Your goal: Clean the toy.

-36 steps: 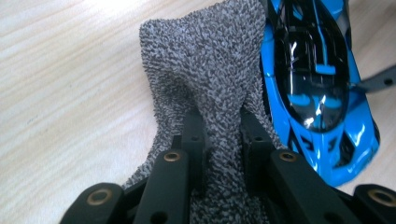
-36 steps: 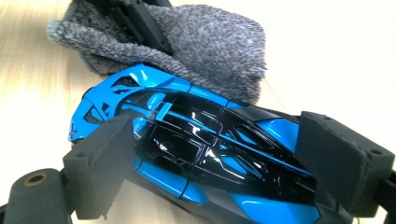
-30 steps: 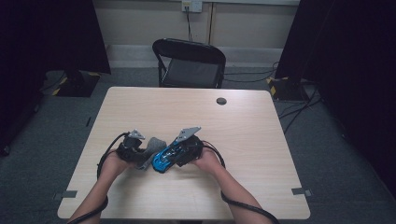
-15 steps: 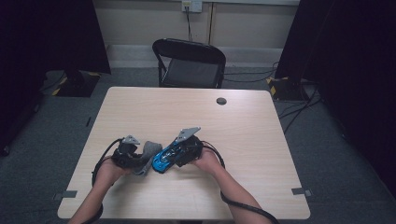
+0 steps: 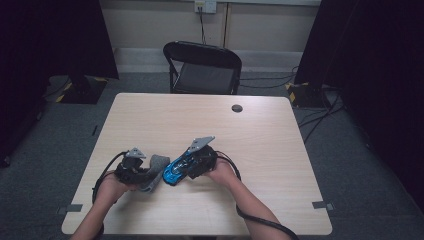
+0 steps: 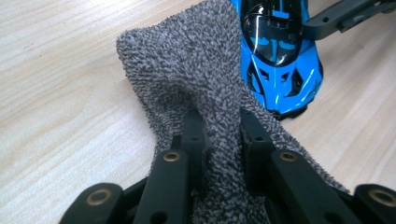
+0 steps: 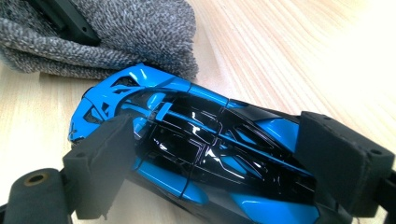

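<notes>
a glossy blue and black toy sports car [image 7: 196, 154] was gripped across its body by the right tool [image 7: 224, 163], the foam pads pressed to both flanks, low over the pale wooden tabletop [image 5: 280, 150] near its front edge. a grey, nubbly terry cloth [image 6: 196, 70] was pinched between the closed jaws of the left tool [image 6: 222, 140], its free fold draped onto the tabletop and laid just beside the car's nose, seemingly touching it. a black folding chair [image 5: 202, 67] was seen beyond the far edge.
</notes>
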`<state>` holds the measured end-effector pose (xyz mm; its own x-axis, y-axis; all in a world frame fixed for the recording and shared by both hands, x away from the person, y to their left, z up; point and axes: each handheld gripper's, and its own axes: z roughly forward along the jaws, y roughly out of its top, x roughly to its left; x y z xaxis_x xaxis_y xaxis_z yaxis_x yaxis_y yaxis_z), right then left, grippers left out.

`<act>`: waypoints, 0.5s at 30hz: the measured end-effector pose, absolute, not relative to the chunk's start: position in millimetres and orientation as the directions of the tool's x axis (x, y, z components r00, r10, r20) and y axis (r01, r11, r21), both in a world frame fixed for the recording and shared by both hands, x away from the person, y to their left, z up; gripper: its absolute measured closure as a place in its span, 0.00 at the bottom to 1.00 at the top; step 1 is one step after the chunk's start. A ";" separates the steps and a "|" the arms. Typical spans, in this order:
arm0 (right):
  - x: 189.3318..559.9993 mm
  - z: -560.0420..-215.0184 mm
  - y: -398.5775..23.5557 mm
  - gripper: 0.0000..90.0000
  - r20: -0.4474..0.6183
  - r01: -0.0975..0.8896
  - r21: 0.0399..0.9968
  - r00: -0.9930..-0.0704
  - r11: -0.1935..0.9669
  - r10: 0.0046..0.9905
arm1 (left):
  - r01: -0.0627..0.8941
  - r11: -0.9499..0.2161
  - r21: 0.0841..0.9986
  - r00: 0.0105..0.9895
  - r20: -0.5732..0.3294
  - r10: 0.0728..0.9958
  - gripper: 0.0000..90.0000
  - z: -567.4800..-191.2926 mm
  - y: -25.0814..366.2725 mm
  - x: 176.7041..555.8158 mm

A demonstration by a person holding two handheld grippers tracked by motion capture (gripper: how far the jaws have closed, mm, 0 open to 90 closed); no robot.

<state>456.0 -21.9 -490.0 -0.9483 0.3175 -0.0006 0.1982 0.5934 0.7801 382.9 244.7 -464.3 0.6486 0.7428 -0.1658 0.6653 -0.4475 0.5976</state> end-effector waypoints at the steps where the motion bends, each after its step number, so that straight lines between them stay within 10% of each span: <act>1: 456.0 -489.9 -21.8 0.13 -0.001 0.198 0.780 -0.948 0.594 0.317 | 0.668 -0.442 0.599 0.645 -0.169 0.746 0.84 -463.7 245.1 382.0; 15: 455.9 -490.1 -22.0 0.13 -0.001 0.198 0.781 -0.948 0.592 0.318 | 0.613 -0.426 0.665 0.650 -0.119 0.750 0.83 -435.2 249.0 394.1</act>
